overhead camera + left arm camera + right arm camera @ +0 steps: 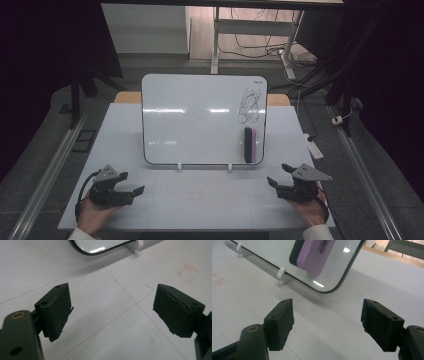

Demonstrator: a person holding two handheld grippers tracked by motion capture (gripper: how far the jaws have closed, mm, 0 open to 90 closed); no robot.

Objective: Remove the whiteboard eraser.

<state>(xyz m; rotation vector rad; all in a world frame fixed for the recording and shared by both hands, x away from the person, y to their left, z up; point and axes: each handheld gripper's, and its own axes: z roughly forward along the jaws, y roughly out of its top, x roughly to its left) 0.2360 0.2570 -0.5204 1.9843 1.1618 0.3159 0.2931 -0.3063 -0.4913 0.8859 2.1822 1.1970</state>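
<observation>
The work in hand was judged to be the wiping of the whiteboard [204, 119], and nothing of it was yet done. A black scribble [249, 106] was still seen on the upper right part of the whiteboard, and the eraser [250, 145] with its purple back was stuck upright on the whiteboard face just below that scribble, near the lower right corner. In the right gripper view the eraser [313, 255] was untouched, well apart from the jaws.

The left gripper [131, 183] was rested on the table [210, 205] in front of the whiteboard's lower left corner, with its fingers [56, 310] spread wide and nothing between them. The right gripper [280, 175] was held in front of the lower right corner, its fingers [280, 323] spread wide as well and empty.

Taking the eraser and rubbing out the scribble were left to do. Between the grippers and the whiteboard the table was bare, so room for the approach was open. Care was judged needed at the white feet [282, 277] of the whiteboard and at its lower edge, since the board stood leaning and could be pushed.
</observation>
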